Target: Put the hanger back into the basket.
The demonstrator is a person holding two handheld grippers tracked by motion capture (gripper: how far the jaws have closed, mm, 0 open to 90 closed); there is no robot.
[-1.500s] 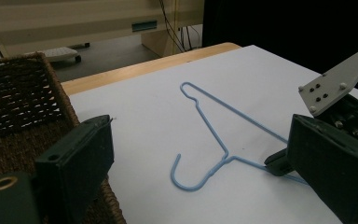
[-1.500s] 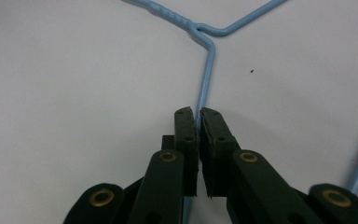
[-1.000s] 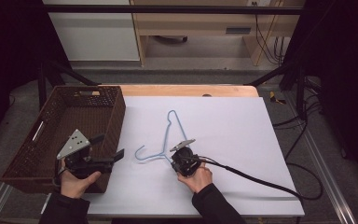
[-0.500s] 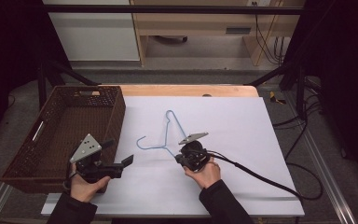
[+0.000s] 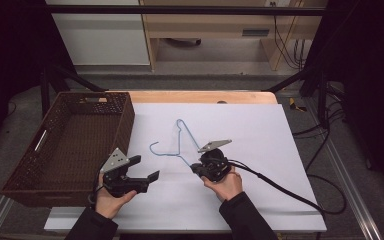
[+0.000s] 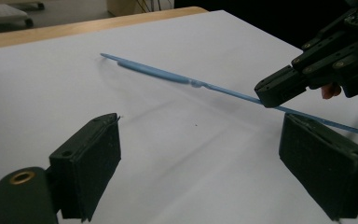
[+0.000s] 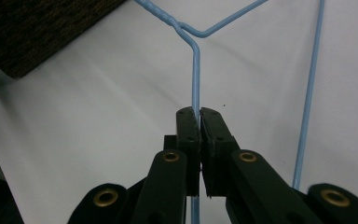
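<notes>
I find no writing, label, brand, number or sign that I can read on anything here
</notes>
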